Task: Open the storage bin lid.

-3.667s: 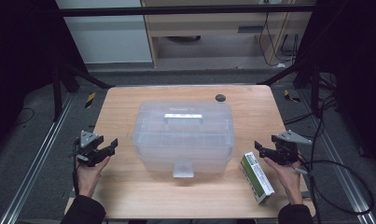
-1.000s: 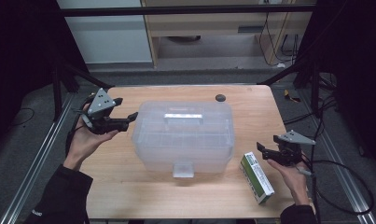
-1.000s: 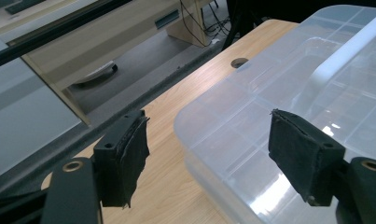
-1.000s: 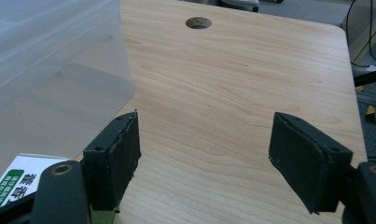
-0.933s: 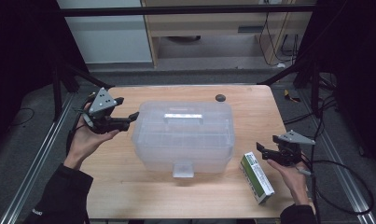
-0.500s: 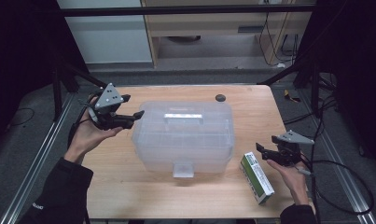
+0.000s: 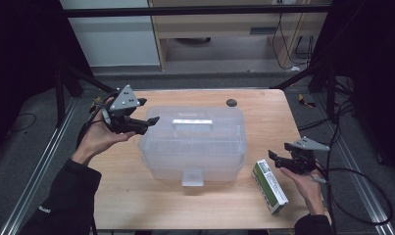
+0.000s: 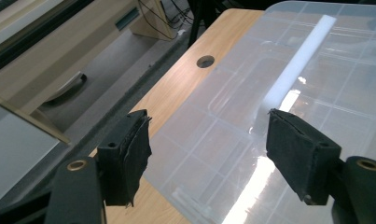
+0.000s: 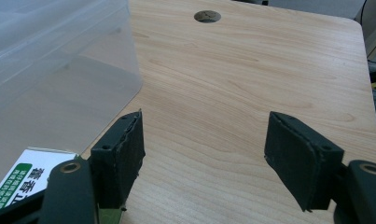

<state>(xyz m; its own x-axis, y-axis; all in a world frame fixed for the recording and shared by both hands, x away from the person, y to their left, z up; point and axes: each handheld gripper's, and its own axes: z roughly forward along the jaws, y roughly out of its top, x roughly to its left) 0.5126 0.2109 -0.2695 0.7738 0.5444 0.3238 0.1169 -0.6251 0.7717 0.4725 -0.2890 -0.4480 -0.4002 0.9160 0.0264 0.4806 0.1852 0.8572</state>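
A clear plastic storage box [image 7: 192,144] with a white handle [image 7: 192,122] on its lid stands shut in the middle of the wooden table [image 7: 136,196]. My left gripper [image 7: 148,123] hovers open at the box's far left corner, jaws pointing over the lid [image 8: 288,93]. My right gripper [image 7: 276,159] stands open and empty near the table's right edge. A green and white carton [image 7: 269,185] lies flat just in front of it; one corner of the carton [image 9: 17,179] shows by the left jaw. The box wall [image 9: 55,60] stands to the left.
A round cable hole [image 7: 231,102] sits in the table behind the box, seen also as the hole [image 8: 205,61] and the hole [image 9: 207,16] in the gripper views. Beyond the table stand a wooden cabinet [image 7: 224,29] and dark frame struts.
My left gripper has risen from the table's left front and moved back and right, its open jaws now over the box's far left corner. The right gripper has stayed put.
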